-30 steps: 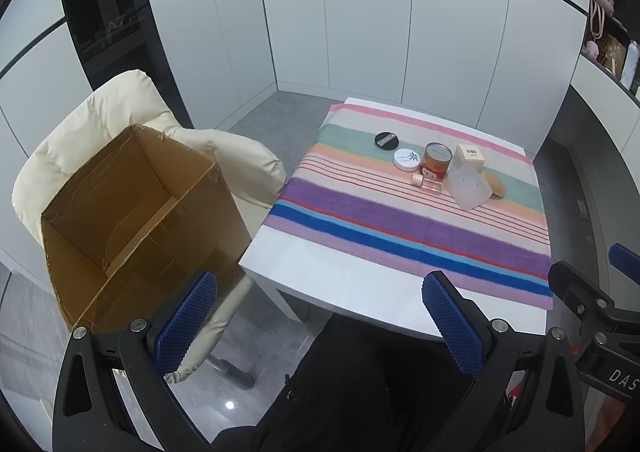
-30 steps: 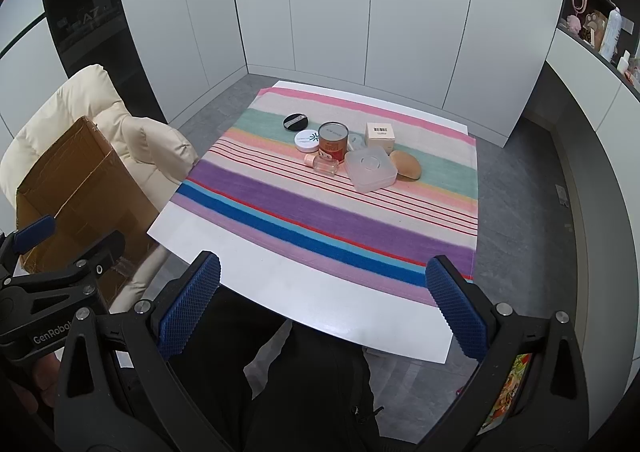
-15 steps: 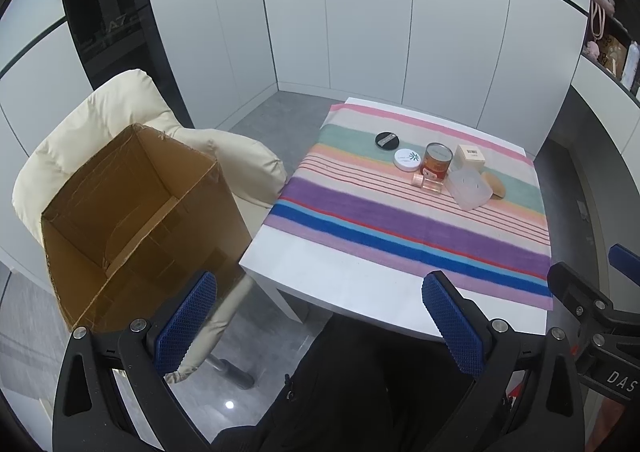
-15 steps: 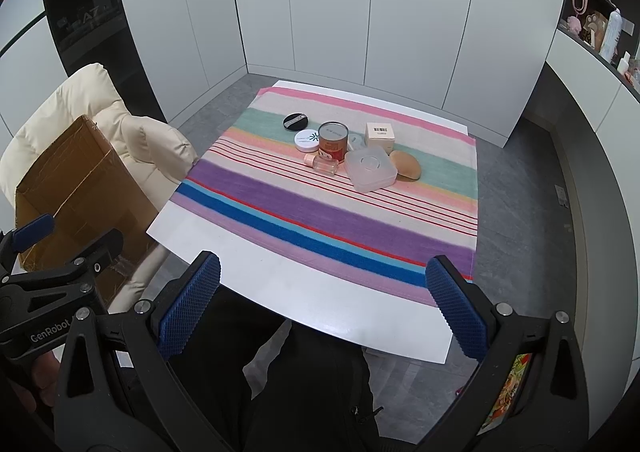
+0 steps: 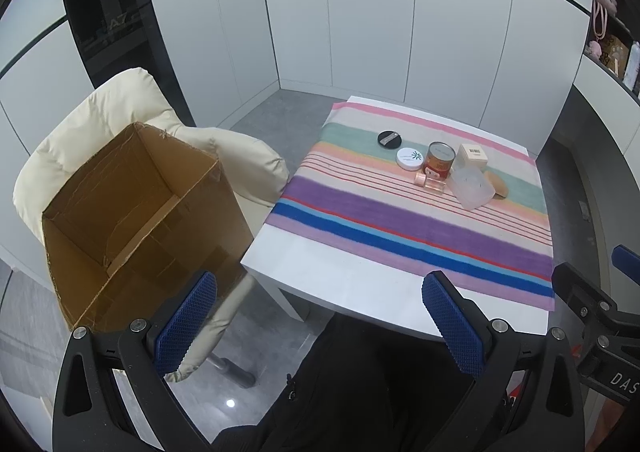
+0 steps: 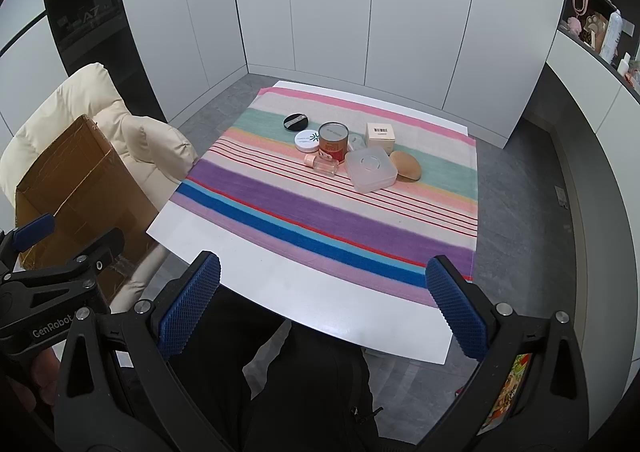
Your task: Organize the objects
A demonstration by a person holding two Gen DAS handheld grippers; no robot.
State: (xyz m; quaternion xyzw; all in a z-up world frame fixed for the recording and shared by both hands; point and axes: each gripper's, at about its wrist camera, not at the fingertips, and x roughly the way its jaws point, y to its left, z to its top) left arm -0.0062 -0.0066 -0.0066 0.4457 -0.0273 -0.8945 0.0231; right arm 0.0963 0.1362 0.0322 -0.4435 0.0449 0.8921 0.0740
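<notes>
Both grippers are hovering low at the near edge of the white table (image 6: pixel 304 292), over the person's dark-clothed lap, and nothing is being carried. The left gripper (image 5: pixel 318 316) is holding its blue-padded jaws spread wide and empty; the right gripper (image 6: pixel 322 302) is doing the same.

The things to be organized are sitting in a tight cluster on the far half of the striped cloth (image 6: pixel 320 212), well apart from both sets of jaws and straight ahead of them. From left to right they are a black round compact (image 6: pixel 296 121), a white round jar (image 6: pixel 308 140), a red tin can (image 6: pixel 333 141) standing upright, a small clear bottle with a pink cap (image 6: pixel 322 164) lying on its side with its long axis running left to right, a translucent square lidded container (image 6: pixel 371 168), a tan rounded sponge (image 6: pixel 405 170) and a cream carton with a barcode (image 6: pixel 381 137) behind it.

An open cardboard box (image 5: pixel 132 212) is resting on the cream padded chair (image 5: pixel 240 156) just left of the table, and it looks like the likely destination. The left gripper is nearer the box; the right gripper is facing the cluster more squarely. The near half of the cloth is lying bare, giving open room for a forward reach, but the items are touching or nearly so, so the outer ones, the compact or the sponge, are offering the easiest first pick.
</notes>
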